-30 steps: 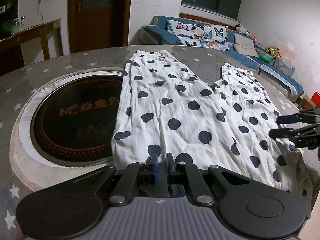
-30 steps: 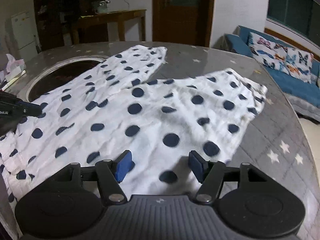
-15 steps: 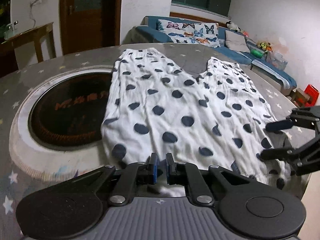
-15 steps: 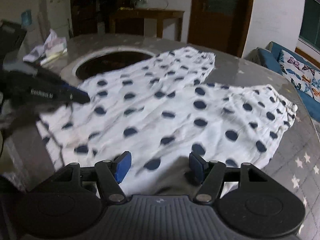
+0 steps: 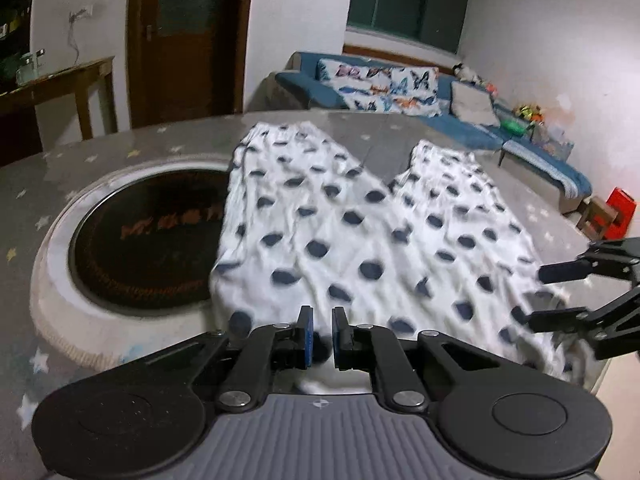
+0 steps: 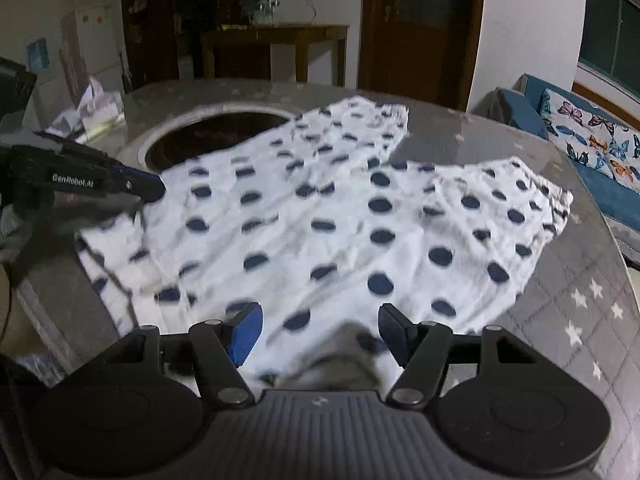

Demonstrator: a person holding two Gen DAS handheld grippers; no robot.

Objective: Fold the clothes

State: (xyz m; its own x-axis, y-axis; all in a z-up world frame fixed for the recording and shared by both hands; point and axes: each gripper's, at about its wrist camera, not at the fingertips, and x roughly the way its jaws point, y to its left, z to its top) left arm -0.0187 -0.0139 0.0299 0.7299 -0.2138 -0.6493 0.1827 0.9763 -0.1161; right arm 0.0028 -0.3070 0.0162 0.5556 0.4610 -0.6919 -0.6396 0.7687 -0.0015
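White trousers (image 5: 360,240) with dark blue dots lie flat on the round table (image 5: 120,148), legs pointing away from me. My left gripper (image 5: 322,320) is at the waistband's left end, its jaws nearly together, with white cloth pinched between them. The right wrist view shows the left gripper (image 6: 154,188) at the left, with the trousers' (image 6: 340,220) corner drawn up to its tip. My right gripper (image 6: 320,320) stands open over the waistband's right end, a hump of cloth between its fingers but not touching the pads. It appears open at the right edge as the right gripper (image 5: 540,294).
A dark round hotplate recess (image 5: 148,240) with a pale rim lies under the trousers' left side. The table's starred grey cover (image 6: 580,312) runs to the near edge. A blue sofa (image 5: 460,128), a wooden side table (image 6: 276,36) and crumpled paper (image 6: 100,104) stand around.
Both grippers have drawn back slightly from the table, so the trousers look smaller. The right view has swung left and now shows the left gripper at the waistband corner. Neither jaw gap has changed.
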